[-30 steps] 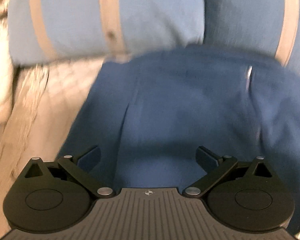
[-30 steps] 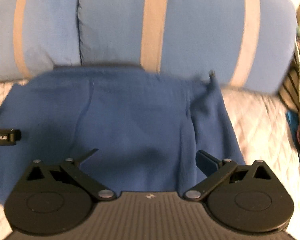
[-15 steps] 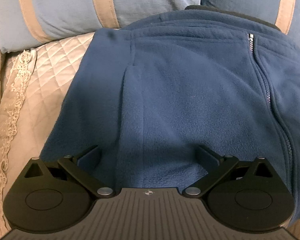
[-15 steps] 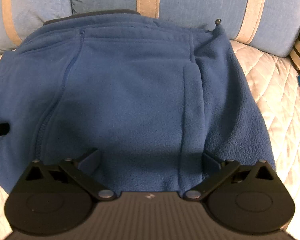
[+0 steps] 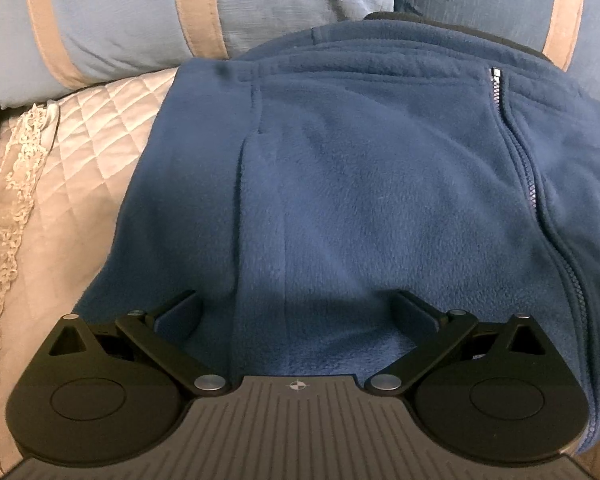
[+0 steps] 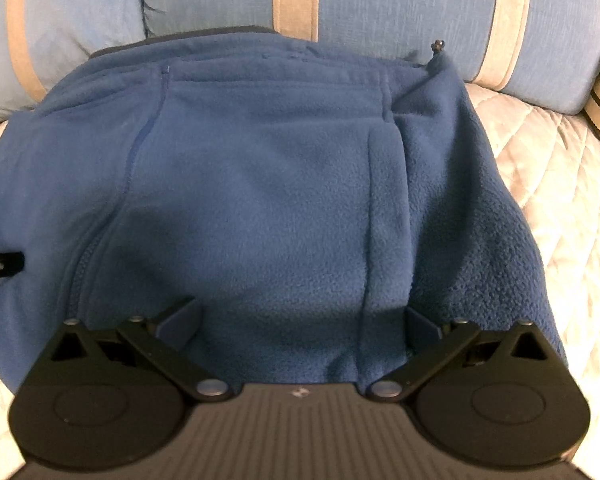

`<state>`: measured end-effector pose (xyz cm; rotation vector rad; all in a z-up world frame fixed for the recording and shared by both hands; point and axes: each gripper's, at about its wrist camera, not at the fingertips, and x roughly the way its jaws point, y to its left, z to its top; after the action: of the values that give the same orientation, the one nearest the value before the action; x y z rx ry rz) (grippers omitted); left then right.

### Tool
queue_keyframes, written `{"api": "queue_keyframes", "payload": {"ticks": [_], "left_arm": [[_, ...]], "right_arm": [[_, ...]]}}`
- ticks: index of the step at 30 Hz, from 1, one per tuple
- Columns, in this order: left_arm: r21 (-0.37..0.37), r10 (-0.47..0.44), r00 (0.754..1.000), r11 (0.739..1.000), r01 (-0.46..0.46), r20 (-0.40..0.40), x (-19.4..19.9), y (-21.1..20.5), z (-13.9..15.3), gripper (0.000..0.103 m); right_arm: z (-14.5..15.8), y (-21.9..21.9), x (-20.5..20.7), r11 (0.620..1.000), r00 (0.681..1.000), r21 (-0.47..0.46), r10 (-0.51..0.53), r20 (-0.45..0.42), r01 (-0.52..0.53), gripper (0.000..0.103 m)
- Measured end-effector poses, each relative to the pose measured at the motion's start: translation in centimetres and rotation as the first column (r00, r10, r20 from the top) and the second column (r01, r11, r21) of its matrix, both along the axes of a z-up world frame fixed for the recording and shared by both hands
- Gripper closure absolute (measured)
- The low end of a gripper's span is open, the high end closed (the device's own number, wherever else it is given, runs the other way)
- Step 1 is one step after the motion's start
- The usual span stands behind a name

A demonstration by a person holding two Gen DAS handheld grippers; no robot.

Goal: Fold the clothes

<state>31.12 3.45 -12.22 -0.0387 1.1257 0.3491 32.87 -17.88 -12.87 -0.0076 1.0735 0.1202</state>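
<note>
No readable label; blue fleece jacket [image 5: 380, 184] lies on the quilted bed [image 5: 80, 160] against striped pillows [image 6: 400, 12]. Left hand-held gripper [image 5: 296, 308] and right hand-held gripper [image 6: 300, 316] spread wide, empty, over its near hem.

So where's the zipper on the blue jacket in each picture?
Left wrist view: the zipper runs down the right side of the blue fleece jacket.
Right wrist view: the zipper runs down the jacket's left side.
Shared landmark: the blue pillow with tan stripes behind the jacket.
</note>
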Motion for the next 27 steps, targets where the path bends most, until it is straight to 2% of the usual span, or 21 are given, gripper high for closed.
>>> {"api": "queue_keyframes", "payload": {"ticks": [4,7,12,14,16,18,20,27], "left_arm": [[0.029,-0.01,0.998,1.0,0.008,0.06,-1.0,-0.6,0.1,0.0],[0.054,-0.034,0.992,0.998,0.028,0.118,-2.4,-1.0,0.5,0.0],[-0.002,-0.022,0.978,1.0,0.023,0.207,-5.6,-0.4,2.2,0.0],[0.012,-0.039,0.972,0.999,0.037,0.23,-6.7,-0.5,1.6,0.0],[0.044,-0.064,0.968,0.998,0.055,0.244,-7.3,-0.8,1.0,0.0],[0.099,-0.094,0.966,0.992,0.071,0.24,-7.1,-1.4,0.7,0.0],[0.119,-0.094,0.964,0.991,0.066,0.247,-6.9,-1.5,0.8,0.0],[0.126,-0.102,0.953,0.99,0.068,0.286,-7.1,-1.4,0.8,0.0]], "right_arm": [[0.1,0.0,-0.7,1.0,0.999,0.003,-0.001,0.043,0.001,0.001],[0.5,-0.5,-2.1,1.0,0.993,0.024,-0.006,0.12,0.003,0.001],[2.3,-2.0,-5.6,0.997,0.963,0.057,-0.062,0.263,0.049,0.001],[1.9,-2.6,-6.0,0.997,0.967,0.064,-0.067,0.246,0.053,0.001],[0.7,-2.3,-5.5,0.999,0.979,0.014,-0.041,0.199,0.039,0.001],[0.4,-1.6,-5.4,0.999,0.978,-0.026,-0.02,0.206,0.026,0.001],[0.3,-1.2,-5.3,0.999,0.976,-0.049,-0.013,0.216,0.024,0.001],[0.1,-2.0,-5.6,1.0,0.971,-0.014,-0.009,0.24,0.012,0.001]]}}
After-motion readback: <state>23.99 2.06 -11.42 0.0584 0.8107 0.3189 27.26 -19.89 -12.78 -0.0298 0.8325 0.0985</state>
